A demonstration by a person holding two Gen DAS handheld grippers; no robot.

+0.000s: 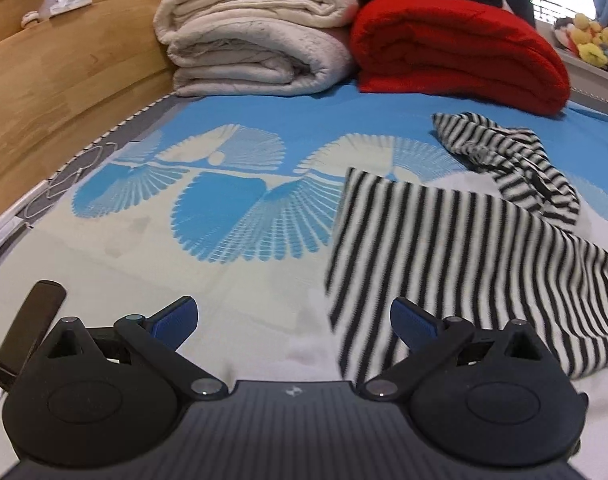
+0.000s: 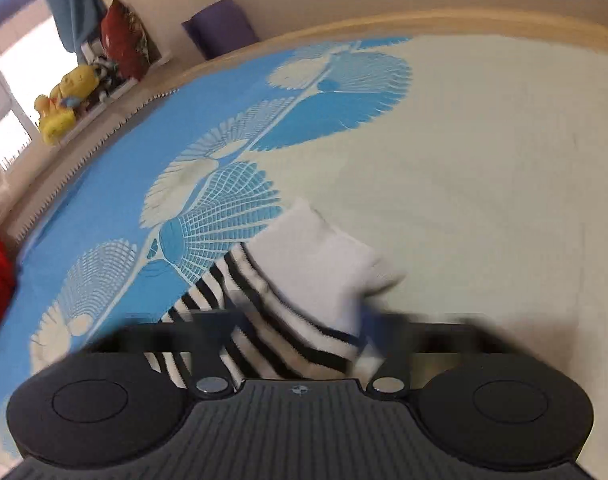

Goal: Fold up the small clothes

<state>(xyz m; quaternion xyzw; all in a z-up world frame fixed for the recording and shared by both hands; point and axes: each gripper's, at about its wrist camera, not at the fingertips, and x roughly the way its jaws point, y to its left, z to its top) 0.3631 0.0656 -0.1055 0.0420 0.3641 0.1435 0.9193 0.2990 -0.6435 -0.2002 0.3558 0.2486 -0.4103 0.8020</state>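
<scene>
A black-and-white striped garment lies partly spread on the blue and cream bedsheet, its far part crumpled. My left gripper hovers low over the sheet, open and empty, with its right blue pad over the garment's near edge. In the right wrist view a striped piece of cloth with a white end runs up between the blurred fingers. My right gripper looks shut on this striped cloth, whose white end sticks out forward above the sheet.
Folded cream blankets and a red blanket are stacked at the far end. A wooden bed frame runs along the left. A black phone-like object lies by my left gripper. Plush toys sit on a ledge.
</scene>
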